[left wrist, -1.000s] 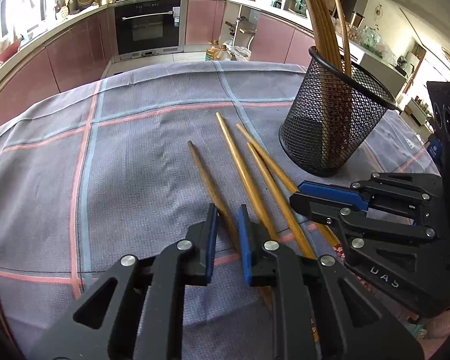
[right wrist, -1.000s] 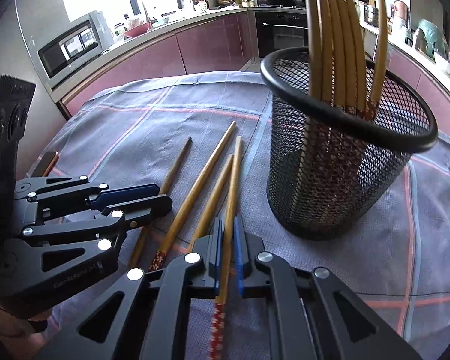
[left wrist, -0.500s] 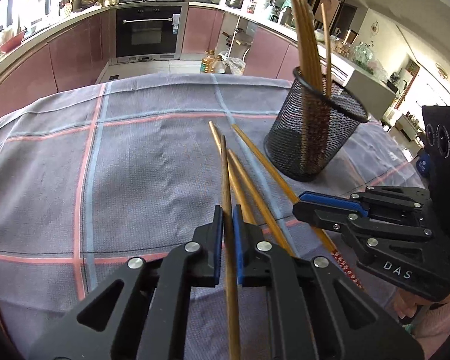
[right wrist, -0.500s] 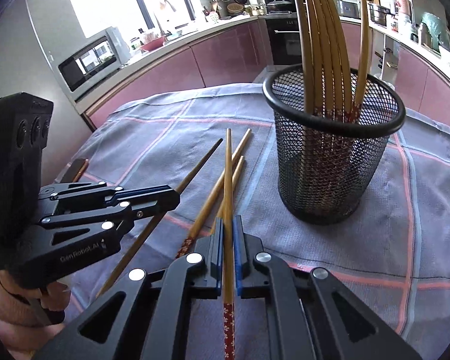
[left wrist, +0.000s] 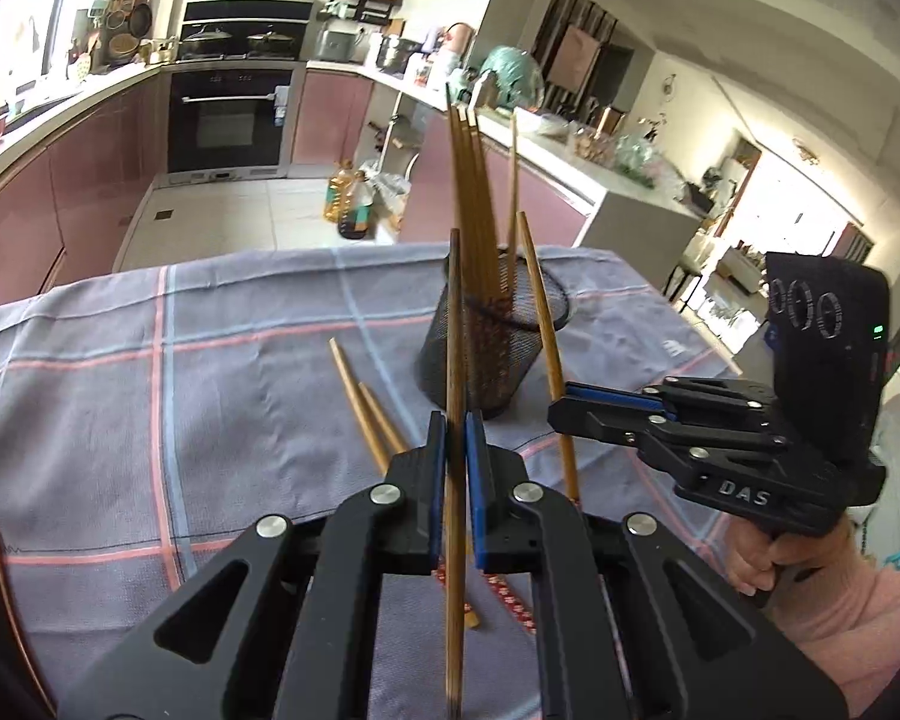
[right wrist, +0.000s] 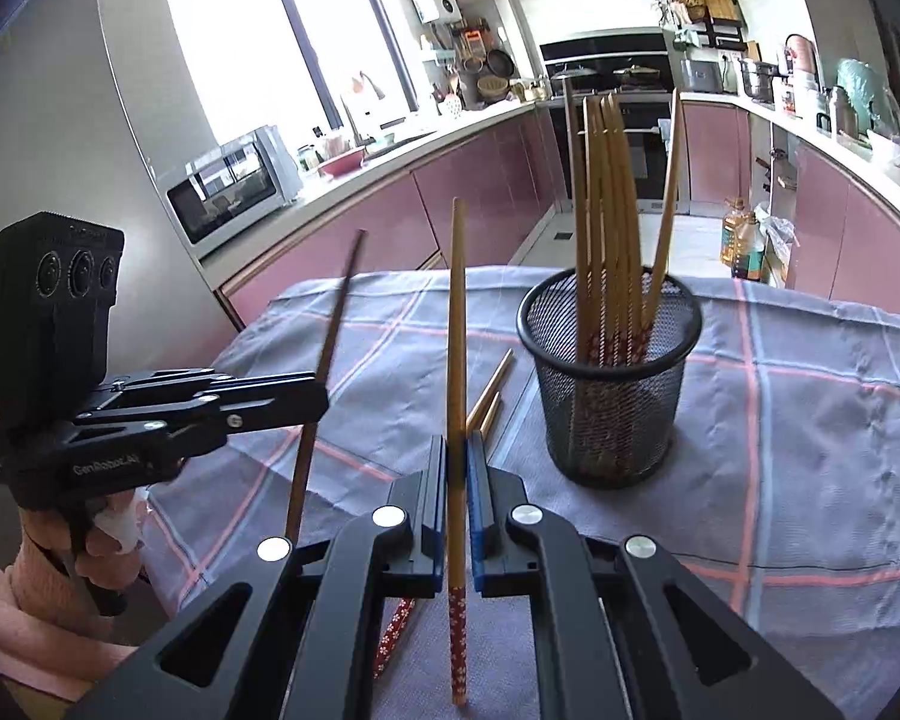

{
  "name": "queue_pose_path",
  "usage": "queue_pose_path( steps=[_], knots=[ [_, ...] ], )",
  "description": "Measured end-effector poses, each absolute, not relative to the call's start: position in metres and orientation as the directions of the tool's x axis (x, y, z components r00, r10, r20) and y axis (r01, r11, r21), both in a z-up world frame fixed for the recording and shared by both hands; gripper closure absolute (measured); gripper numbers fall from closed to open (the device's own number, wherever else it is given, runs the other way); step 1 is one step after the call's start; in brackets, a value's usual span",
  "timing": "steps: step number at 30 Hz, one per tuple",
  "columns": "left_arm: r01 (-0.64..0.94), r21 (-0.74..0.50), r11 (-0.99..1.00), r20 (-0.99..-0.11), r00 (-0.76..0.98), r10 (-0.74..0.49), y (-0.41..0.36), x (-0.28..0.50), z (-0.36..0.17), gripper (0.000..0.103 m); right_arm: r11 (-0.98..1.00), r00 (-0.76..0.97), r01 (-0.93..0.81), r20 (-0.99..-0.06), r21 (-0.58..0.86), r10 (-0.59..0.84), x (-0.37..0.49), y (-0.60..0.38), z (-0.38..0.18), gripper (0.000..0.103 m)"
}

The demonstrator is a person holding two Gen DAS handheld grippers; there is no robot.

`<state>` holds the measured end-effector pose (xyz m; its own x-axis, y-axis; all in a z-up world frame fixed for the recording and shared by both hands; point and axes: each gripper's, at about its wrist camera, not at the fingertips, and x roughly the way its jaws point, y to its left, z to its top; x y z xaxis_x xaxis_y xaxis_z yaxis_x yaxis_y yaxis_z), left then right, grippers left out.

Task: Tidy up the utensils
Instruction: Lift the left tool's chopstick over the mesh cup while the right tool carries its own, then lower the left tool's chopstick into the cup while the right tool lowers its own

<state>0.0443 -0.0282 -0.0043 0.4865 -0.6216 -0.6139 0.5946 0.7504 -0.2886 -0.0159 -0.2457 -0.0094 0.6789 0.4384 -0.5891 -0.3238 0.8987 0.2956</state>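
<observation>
Both grippers clenched, one chopstick each. Your left gripper [left wrist: 455,420] pinches a plain chopstick [left wrist: 453,330] near-upright; your right gripper [right wrist: 457,447] pins the red-patterned chopstick [right wrist: 457,360], tip up too. The mesh holder [right wrist: 609,396] sits ahead on the checked cloth [right wrist: 810,420], fwd-right of the right gripper, which looks nearer. Sticks' long axes already run roughly parallel to the ones in the holder, so it's carry over the rim, then drop. Two loose chopsticks [left wrist: 360,408] lie flat btw grippers and holder.
</observation>
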Motion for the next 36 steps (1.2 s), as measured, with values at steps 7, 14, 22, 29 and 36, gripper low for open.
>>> queue_pose_path(
  steps=[7, 14, 22, 29, 36],
  knots=[
    [0.636, -0.318, 0.703, -0.550, 0.480, -0.683, -0.023, 0.033, 0.023, 0.096, 0.896, 0.715, -0.318, -0.542, 0.310, 0.441, -0.023, -0.262, 0.004, 0.098],
    [0.646, -0.342, 0.682, -0.506, 0.485, -0.713, -0.027, 0.037, 0.040, 0.096, 0.894, 0.748, -0.324, -0.495, 0.309, 0.442, -0.026, -0.272, 0.020, 0.098],
    [0.658, -0.344, 0.670, -0.465, 0.500, -0.730, -0.035, 0.047, 0.060, 0.096, 0.900, 0.780, -0.328, -0.455, 0.289, 0.430, -0.022, -0.277, 0.042, 0.098],
    [0.666, -0.330, 0.669, -0.436, 0.521, -0.734, -0.042, 0.056, 0.079, 0.096, 0.908, 0.806, -0.328, -0.424, 0.261, 0.413, -0.019, -0.282, 0.059, 0.098],
    [0.682, -0.300, 0.667, -0.402, 0.544, -0.737, -0.048, 0.059, 0.096, 0.096, 0.913, 0.826, -0.327, -0.395, 0.242, 0.401, -0.013, -0.287, 0.075, 0.098]
  ],
)
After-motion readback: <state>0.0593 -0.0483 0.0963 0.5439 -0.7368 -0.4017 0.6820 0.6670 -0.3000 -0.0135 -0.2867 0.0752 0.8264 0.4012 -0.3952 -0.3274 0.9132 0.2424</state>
